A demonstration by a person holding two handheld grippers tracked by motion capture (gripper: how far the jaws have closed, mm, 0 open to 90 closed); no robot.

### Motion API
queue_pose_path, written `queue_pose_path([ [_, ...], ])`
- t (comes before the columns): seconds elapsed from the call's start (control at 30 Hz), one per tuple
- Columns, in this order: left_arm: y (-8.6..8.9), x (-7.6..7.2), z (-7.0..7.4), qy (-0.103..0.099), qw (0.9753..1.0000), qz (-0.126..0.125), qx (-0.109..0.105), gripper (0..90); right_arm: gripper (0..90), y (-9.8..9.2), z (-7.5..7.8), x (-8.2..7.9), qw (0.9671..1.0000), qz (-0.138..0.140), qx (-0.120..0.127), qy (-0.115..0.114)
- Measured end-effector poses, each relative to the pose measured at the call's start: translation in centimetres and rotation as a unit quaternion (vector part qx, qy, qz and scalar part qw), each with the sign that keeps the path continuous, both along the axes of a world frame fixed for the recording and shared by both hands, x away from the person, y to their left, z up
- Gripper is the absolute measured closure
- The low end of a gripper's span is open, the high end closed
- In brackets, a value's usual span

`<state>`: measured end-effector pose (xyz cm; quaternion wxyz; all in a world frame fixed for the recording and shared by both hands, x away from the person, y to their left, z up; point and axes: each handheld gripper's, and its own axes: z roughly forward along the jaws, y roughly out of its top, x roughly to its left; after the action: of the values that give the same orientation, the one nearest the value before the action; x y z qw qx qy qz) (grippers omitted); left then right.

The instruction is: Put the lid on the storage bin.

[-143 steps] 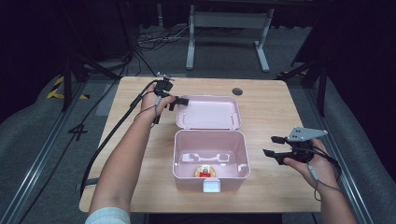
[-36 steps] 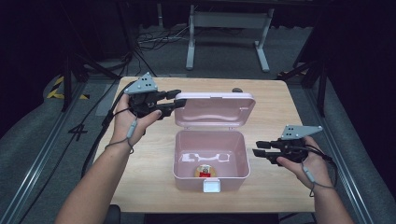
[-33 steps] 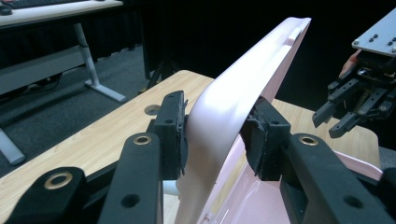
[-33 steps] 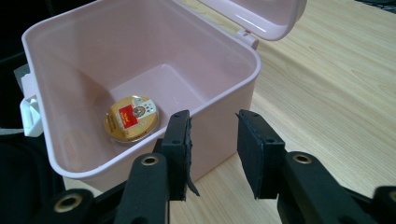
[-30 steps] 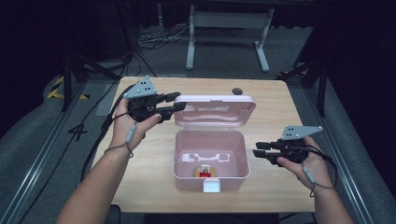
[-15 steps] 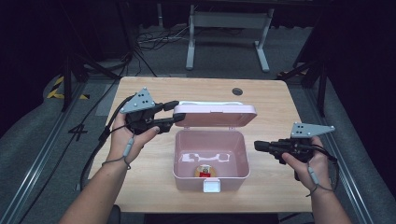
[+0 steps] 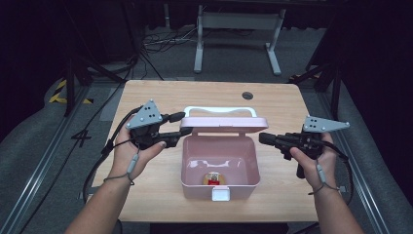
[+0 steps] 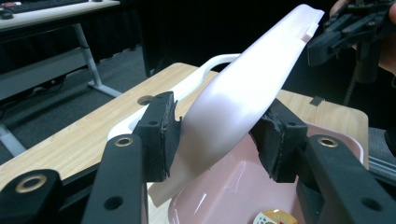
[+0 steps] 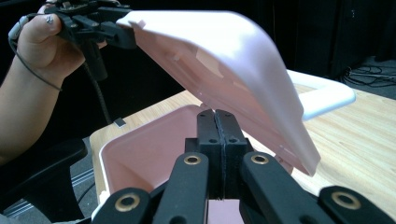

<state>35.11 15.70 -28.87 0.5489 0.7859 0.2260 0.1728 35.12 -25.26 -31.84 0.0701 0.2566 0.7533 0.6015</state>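
A pink box (image 7: 195,187) stands open in the middle of the table, and a small round red-and-cream item (image 7: 213,178) lies on its floor. Its pink lid (image 7: 221,126), with a white handle (image 7: 219,109), is raised on its hinge and tilts over the box. My left gripper (image 7: 184,124) is shut on the lid's left corner; in the left gripper view the lid (image 8: 243,93) sits between both pads (image 8: 163,135). Right of the box, my right gripper (image 7: 263,138) is shut on nothing and points at the box. In the right gripper view its jaws (image 9: 217,126) press together in front of the lid (image 9: 224,51).
A white latch (image 7: 220,195) sticks out of the box's front wall. A round cable hole (image 7: 247,95) is at the table's back right. Bare wood lies left and right of the box. A metal desk frame (image 7: 234,29) and cables stand on the dark floor beyond.
The lid has swung up from lying flat behind the box to tilting over it, carried by my left gripper. My right gripper has shut and drifted slightly toward the box.
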Motion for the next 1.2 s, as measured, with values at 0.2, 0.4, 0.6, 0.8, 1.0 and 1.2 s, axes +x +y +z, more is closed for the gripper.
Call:
queue_pose_path([
  [0.2, 0.2, -0.4, -0.2, 0.003, 1.0000, -0.005, 0.002, 50.1, 90.0, 0.0, 0.0, 0.1, 0.9999, -0.009, 0.002, -0.004],
  [0.4, 1.0, -0.5, -0.6, 0.021, 0.9996, -0.014, -0.010, 47.0, 90.0, 0.1, 0.0, 0.1, 0.9999, -0.012, 0.005, -0.006],
  [0.6, 2.4, -0.6, -1.4, 0.027, 0.9995, 0.005, 0.017, 44.5, 90.0, 0.2, -0.1, 0.0, 0.9999, -0.013, 0.000, -0.006],
  [0.8, 3.4, -0.2, -2.2, 0.029, 0.9991, 0.019, 0.025, 44.7, 90.0, 0.2, -0.1, -0.2, 0.9999, -0.013, -0.003, -0.008],
  [1.0, 4.9, 0.0, -2.5, 0.035, 0.9987, 0.037, 0.011, 45.4, 90.0, 0.2, -0.1, -0.4, 0.9999, -0.011, -0.005, -0.009],
  [1.2, 6.1, 0.8, -3.2, 0.045, 0.9963, 0.072, 0.010, 45.1, 90.0, 0.2, -0.1, -0.7, 0.9998, -0.011, -0.010, -0.009],
])
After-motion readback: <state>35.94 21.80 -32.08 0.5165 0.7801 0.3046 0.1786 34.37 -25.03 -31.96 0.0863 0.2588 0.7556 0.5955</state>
